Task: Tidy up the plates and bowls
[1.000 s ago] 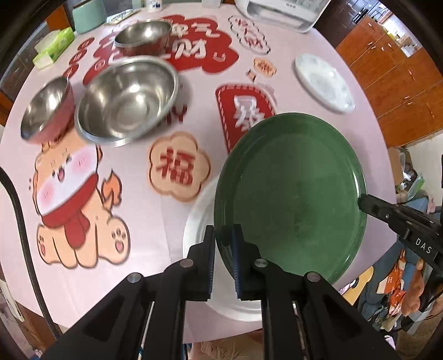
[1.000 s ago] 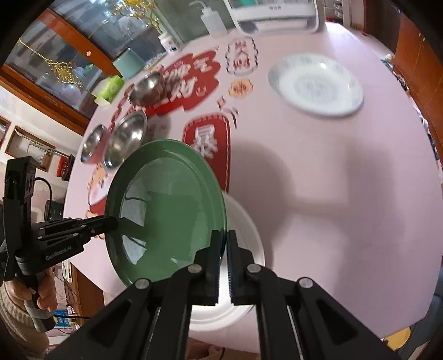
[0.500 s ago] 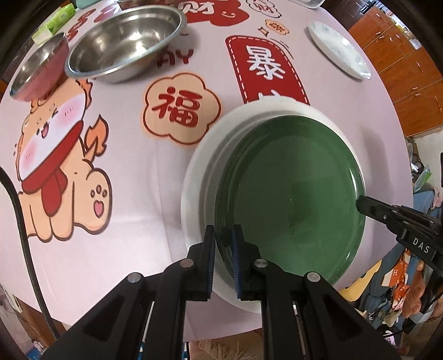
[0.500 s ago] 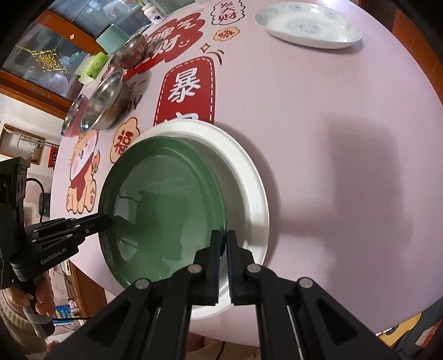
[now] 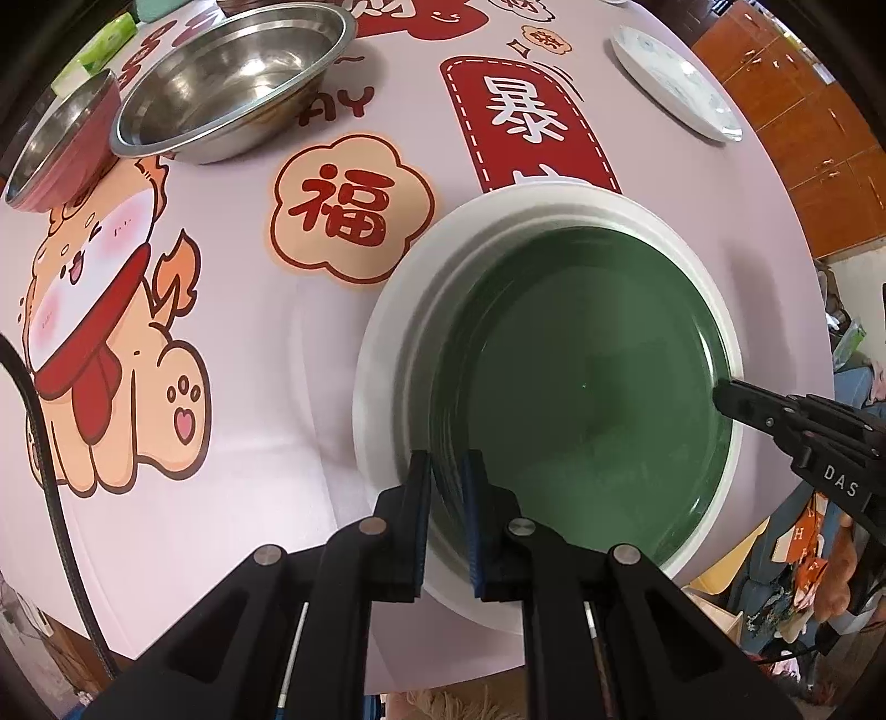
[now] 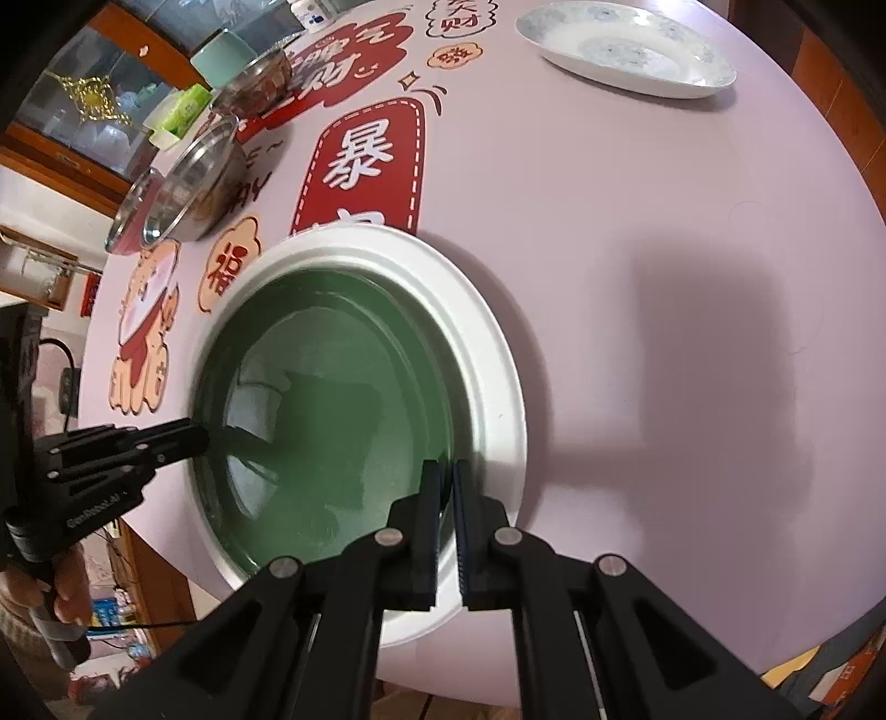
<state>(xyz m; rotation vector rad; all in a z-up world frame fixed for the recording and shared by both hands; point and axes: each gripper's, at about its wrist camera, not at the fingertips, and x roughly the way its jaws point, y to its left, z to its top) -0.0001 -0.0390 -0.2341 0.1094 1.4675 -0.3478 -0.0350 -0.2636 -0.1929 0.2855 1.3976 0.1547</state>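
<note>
A green plate lies inside a larger white plate at the table's near edge; both also show in the right wrist view, green plate, white plate. My left gripper is shut on the green plate's near rim. My right gripper is shut on the opposite rim; it also shows in the left wrist view. A large steel bowl, a smaller red-sided steel bowl and a white patterned plate stand farther back.
The round table has a pink printed cover. A third steel bowl, a green tissue pack and a mint cup stand at the far side. Wooden cabinets lie beyond the right edge.
Both grippers have lowered the green plate from above the table down into the white plate. Both keep their hold on its rim.
</note>
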